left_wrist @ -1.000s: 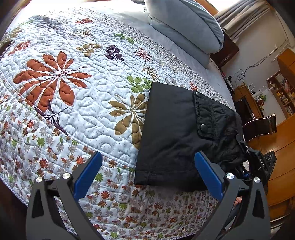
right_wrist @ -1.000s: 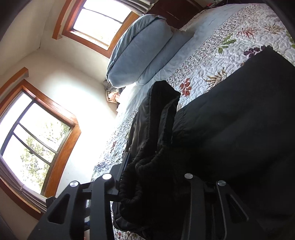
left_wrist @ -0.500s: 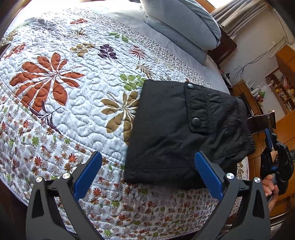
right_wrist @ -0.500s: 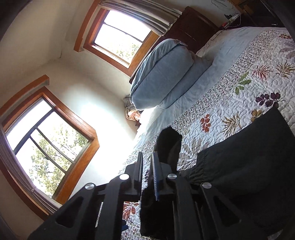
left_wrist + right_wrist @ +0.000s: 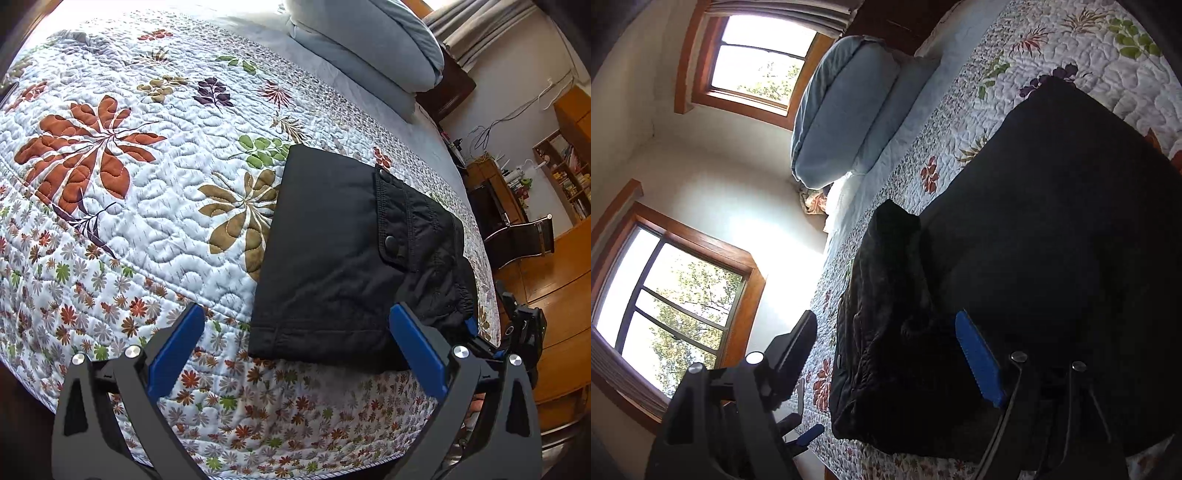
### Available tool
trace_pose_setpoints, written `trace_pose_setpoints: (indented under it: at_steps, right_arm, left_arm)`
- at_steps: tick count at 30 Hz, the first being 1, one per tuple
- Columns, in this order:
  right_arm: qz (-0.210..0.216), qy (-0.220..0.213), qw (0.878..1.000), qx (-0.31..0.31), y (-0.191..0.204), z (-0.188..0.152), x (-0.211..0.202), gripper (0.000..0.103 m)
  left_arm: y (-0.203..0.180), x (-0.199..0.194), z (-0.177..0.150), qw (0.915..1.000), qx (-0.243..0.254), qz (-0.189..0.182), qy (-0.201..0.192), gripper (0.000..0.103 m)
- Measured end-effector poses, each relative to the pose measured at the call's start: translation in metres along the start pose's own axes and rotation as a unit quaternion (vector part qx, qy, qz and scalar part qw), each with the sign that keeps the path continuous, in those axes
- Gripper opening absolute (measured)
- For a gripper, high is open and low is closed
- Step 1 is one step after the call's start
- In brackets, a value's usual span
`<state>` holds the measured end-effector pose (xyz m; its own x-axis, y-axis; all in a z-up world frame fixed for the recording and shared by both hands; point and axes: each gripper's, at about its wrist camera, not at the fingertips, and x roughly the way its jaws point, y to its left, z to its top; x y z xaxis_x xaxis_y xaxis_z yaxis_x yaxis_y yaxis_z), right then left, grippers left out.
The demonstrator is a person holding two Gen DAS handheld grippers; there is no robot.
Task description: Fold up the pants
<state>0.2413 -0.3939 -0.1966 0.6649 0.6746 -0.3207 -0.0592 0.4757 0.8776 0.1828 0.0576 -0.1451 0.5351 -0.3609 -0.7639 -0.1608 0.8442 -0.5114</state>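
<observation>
Black pants [image 5: 343, 258] lie folded into a compact rectangle on the floral quilt [image 5: 129, 192], near the bed's front edge. A snap pocket flap faces up and the gathered waistband hangs at the right. My left gripper [image 5: 295, 339] is open and empty, just in front of the pants' front edge. My right gripper [image 5: 882, 354] is open at the waistband end of the pants [image 5: 1052, 240], its blue pad [image 5: 977, 358] against the black cloth. It also shows at the bed's right edge in the left wrist view [image 5: 517, 332].
Blue-grey pillows [image 5: 369, 48] lie at the head of the bed. A wooden floor, a chair [image 5: 524, 236] and shelves [image 5: 561, 173] are to the right of the bed. Two windows [image 5: 676, 295] are in the wall beyond.
My right gripper was shut on the waistband half a second ago; now it is open and lies against the pants. The pants sit slightly further right in the left wrist view.
</observation>
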Motion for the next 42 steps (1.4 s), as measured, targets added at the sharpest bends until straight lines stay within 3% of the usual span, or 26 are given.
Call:
trace_pose_setpoints:
  at_steps: [3, 8, 14, 15, 16, 18, 19, 20, 26, 35, 42]
  right_arm:
    - [0.025, 0.019, 0.999, 0.006, 0.001, -0.006, 0.014, 0.081]
    - [0.009, 0.031, 0.999, -0.012, 0.011, -0.009, 0.042, 0.092]
    - [-0.019, 0.045, 0.998, -0.039, 0.022, -0.011, 0.071, 0.092]
    - [-0.025, 0.048, 0.997, -0.045, 0.025, -0.011, 0.074, 0.09]
    - [-0.03, 0.052, 0.997, -0.054, 0.027, -0.011, 0.075, 0.082]
    - [-0.034, 0.054, 0.996, -0.066, 0.029, -0.011, 0.075, 0.059]
    - [-0.041, 0.055, 0.995, -0.066, 0.027, -0.011, 0.074, 0.041]
    - [-0.037, 0.056, 0.996, -0.063, 0.025, -0.01, 0.073, 0.036]
    - [-0.012, 0.041, 0.997, -0.067, 0.029, -0.012, 0.057, 0.029]
    - [0.016, -0.002, 0.997, -0.07, 0.053, 0.013, 0.009, 0.027]
    - [-0.003, -0.038, 0.997, -0.07, 0.047, 0.035, -0.04, 0.027]
  left_arm:
    - [0.003, 0.004, 0.001, 0.9999, -0.007, -0.001, 0.007, 0.1]
    - [0.001, 0.008, -0.002, 0.9999, -0.001, -0.003, 0.014, 0.1]
    - [0.0, 0.011, -0.002, 0.9998, 0.0, -0.006, 0.019, 0.1]
    - [0.0, 0.012, -0.002, 0.9998, 0.001, -0.006, 0.02, 0.1]
    - [0.001, 0.011, -0.002, 0.9998, 0.001, -0.005, 0.019, 0.1]
    - [0.002, 0.012, -0.001, 0.9998, 0.0, -0.003, 0.018, 0.1]
    - [0.003, 0.012, -0.001, 0.9998, -0.001, -0.003, 0.018, 0.1]
    - [0.005, 0.012, 0.0, 0.9998, -0.003, -0.003, 0.018, 0.1]
    - [0.008, 0.01, 0.003, 0.9998, -0.005, 0.001, 0.018, 0.1]
    - [-0.002, 0.007, 0.008, 0.9999, 0.007, -0.002, 0.013, 0.1]
    - [-0.021, 0.013, 0.003, 0.9995, 0.023, -0.009, 0.021, 0.1]
